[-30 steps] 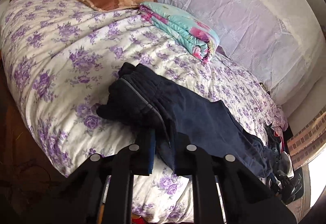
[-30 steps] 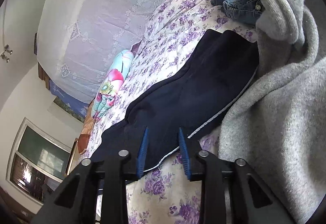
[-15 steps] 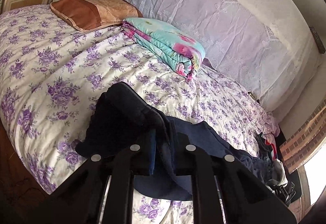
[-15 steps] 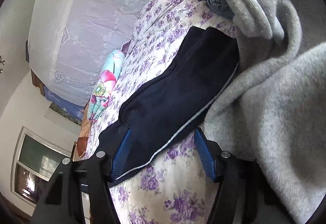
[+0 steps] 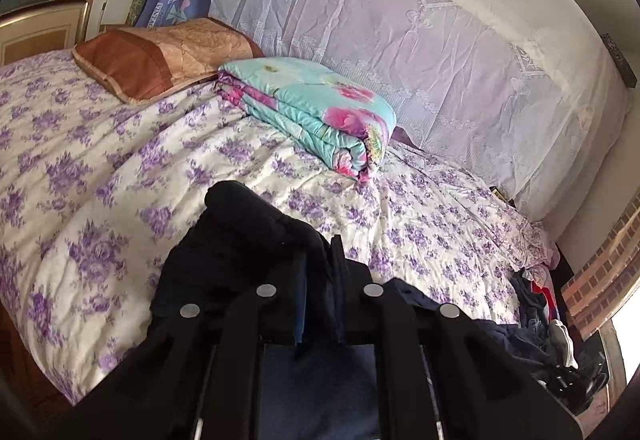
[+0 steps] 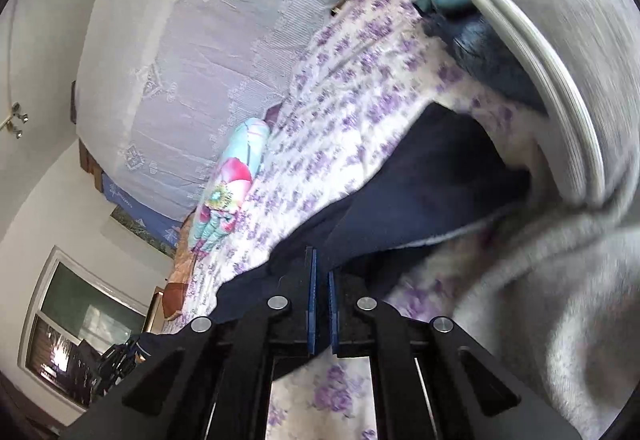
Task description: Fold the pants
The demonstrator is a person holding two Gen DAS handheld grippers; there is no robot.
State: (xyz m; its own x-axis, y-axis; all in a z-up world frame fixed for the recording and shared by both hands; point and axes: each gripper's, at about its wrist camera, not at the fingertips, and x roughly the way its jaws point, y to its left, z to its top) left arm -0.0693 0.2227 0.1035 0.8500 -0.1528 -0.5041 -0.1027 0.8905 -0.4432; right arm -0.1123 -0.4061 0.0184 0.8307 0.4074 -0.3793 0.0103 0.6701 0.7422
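Dark navy pants (image 5: pixel 240 240) lie on the purple-flowered bedspread (image 5: pixel 80 160). My left gripper (image 5: pixel 320 256) is shut on a bunched end of them and holds it up off the bed, so the cloth hangs in folds to the left of the fingers. In the right wrist view the pants (image 6: pixel 420 192) stretch from the far right towards me. My right gripper (image 6: pixel 320 276) is shut on their near edge, the blue pads almost together with navy cloth pulled up between them. A person's grey sleeve (image 6: pixel 560 280) fills the right side of that view.
A folded turquoise floral quilt (image 5: pixel 312 108) and a brown pillow (image 5: pixel 160 52) lie at the far side of the bed, along the lace-draped wall (image 5: pixel 440 40). Loose clothes (image 5: pixel 536 304) are heaped at the bed's right end, with jeans (image 6: pixel 488 52) among them.
The left gripper rose and carried the pants' bunched end further over the bed. The right gripper's jaws spread wide around the pants' edge, then shut on it and lifted.
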